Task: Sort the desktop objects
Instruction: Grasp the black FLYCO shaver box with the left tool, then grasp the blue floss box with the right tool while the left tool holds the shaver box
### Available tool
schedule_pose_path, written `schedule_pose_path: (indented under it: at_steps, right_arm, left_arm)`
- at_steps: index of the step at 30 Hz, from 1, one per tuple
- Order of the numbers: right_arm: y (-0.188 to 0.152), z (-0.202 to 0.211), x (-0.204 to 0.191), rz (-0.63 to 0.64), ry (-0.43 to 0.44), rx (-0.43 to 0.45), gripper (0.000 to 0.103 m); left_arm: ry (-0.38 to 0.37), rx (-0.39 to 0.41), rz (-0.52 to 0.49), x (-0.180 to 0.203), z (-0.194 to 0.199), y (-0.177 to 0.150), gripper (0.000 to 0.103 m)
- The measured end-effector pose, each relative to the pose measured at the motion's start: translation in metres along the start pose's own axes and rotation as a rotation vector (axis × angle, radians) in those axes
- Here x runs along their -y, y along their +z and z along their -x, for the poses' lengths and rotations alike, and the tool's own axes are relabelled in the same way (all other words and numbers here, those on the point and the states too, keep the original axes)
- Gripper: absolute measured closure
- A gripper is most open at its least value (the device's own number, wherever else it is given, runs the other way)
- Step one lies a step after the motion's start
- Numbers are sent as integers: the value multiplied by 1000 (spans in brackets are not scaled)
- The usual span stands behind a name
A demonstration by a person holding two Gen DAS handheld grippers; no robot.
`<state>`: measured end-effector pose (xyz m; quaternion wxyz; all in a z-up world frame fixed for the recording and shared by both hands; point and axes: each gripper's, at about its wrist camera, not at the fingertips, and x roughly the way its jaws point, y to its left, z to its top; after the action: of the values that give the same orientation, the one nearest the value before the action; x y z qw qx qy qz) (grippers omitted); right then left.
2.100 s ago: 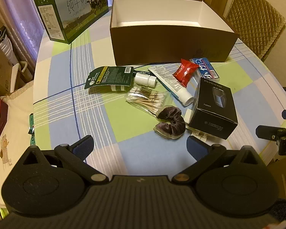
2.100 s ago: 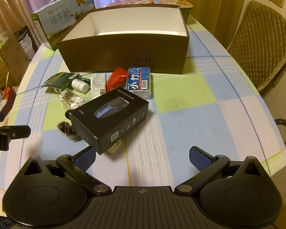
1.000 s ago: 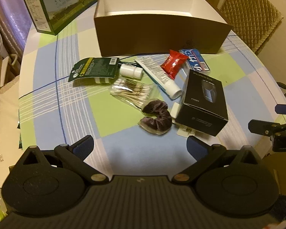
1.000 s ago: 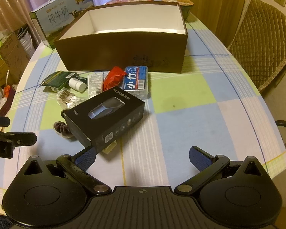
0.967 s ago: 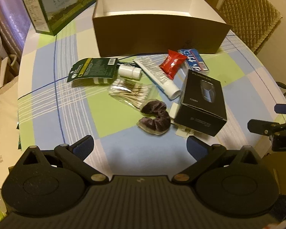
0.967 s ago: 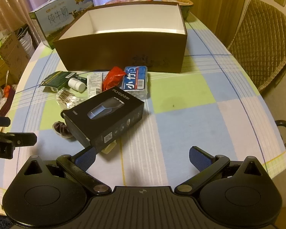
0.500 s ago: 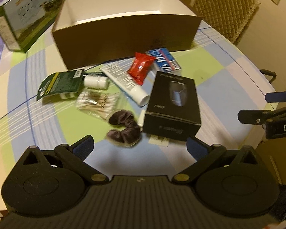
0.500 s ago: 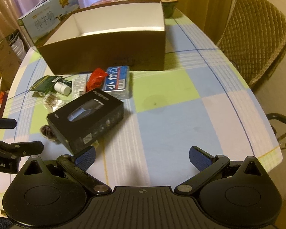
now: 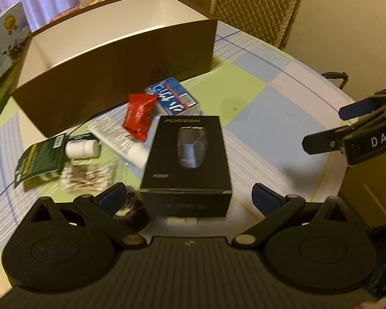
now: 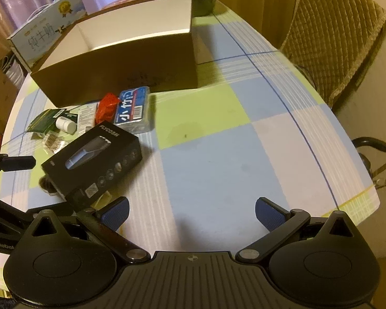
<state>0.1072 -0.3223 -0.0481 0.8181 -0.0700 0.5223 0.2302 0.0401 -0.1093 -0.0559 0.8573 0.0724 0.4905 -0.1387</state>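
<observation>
— Which one are you going for first?

— The black box (image 9: 186,159). It lies flat on the table (image 10: 218,164) in front of the big carton (image 9: 110,69), and it sits between the spread fingers of my left claw (image 9: 187,198), which holds nothing.

— And the right claw (image 10: 191,213)?

— Open too, empty, over bare cloth just beside the box.

— How do you take it cleanly?

— I judge I should lower straight down and close across the narrow sides, near the middle so it won't tip. The hair tie (image 9: 133,209) touches the near corner by my left finger; I'd keep it out of the grip, then lift high enough to clear the carton's wall.
</observation>
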Motion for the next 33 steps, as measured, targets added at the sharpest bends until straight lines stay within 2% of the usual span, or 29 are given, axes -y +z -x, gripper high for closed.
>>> schedule_pose_path:
  at_steps: [14, 18, 19, 20, 22, 27, 33]
  right_arm:
    - [9, -12, 19, -25, 3, -32, 2]
    - [12, -15, 22, -27, 4, -37, 2]
    - [13, -16, 22, -28, 4, -38, 2]
    - [13, -17, 23, -29, 4, -41, 2]
    - [14, -19, 24, -31, 5, -45, 2]
    - [18, -23, 25, -25, 14, -49, 2]
    - [25, -29, 19, -5, 39, -39, 2]
  left_arm:
    - [41, -41, -56, 2, -43, 18, 1]
    - [33, -50, -54, 1, -48, 21, 11]
    - [26, -48, -53, 1, -49, 22, 18]
    - [21, -46, -54, 2, -49, 22, 23]
    - [14, -43, -48, 2, -49, 23, 26]
    - [33, 3, -60, 6, -40, 21, 26]
    - [52, 49, 19, -6, -12, 12, 26]
